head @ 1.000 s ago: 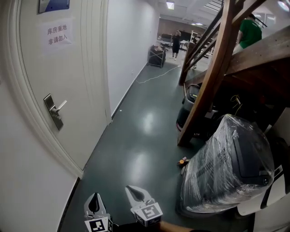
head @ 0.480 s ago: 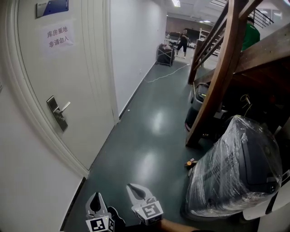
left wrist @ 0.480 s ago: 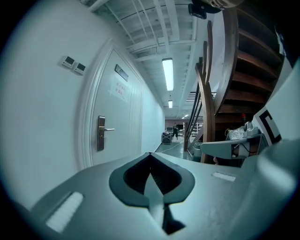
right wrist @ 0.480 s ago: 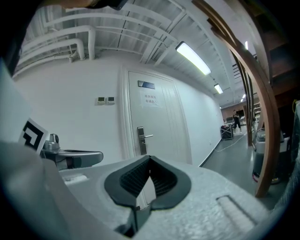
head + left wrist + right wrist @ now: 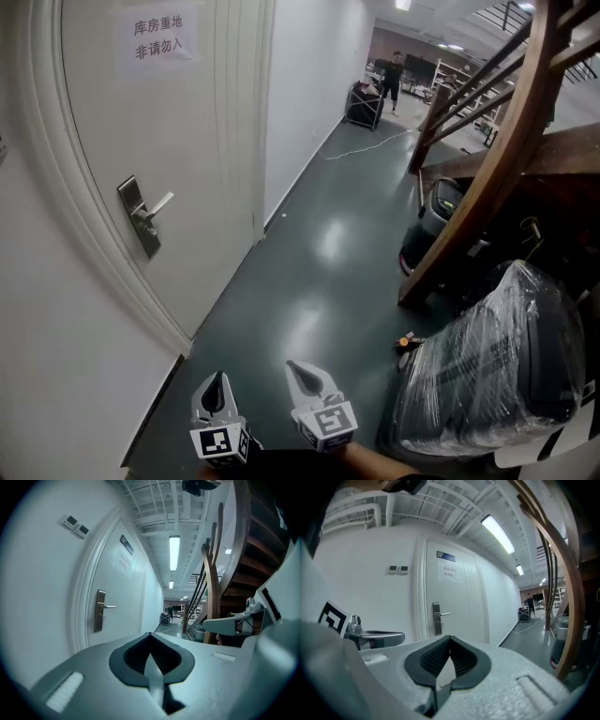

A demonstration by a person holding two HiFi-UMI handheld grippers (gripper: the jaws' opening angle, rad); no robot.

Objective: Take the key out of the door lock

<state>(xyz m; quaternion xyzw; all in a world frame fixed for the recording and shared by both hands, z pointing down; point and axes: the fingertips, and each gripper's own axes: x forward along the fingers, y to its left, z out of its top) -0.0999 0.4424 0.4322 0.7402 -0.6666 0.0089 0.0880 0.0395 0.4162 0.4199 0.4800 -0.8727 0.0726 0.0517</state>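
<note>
The setting is a corridor with a glossy dark-green floor (image 5: pixel 319 281), a white wall (image 5: pixel 47 356) on one side, and a wooden staircase (image 5: pixel 487 169) with a plastic-wrapped item (image 5: pixel 487 375) on the other. The white door (image 5: pixel 202 141) carries a paper notice (image 5: pixel 155 37) near its top edge. A metal lock plate (image 5: pixel 139 220) with a lever handle (image 5: pixel 161 204) sits close to the door's left edge as the head view shows it. The key is presumed to sit in this lock plate, but it is too small to make out in any view. Assessment: the task is at the approach stage. Nothing has been extracted, and reaching, gripping and withdrawing the key all remain. The left hand-held gripper (image 5: pixel 217 382) and right hand-held gripper (image 5: pixel 302 372) are held side by side low over the floor, well apart from the door. Both point roughly level towards the door and the corridor beyond. Each has its jaws pressed together with nothing between them.
</note>
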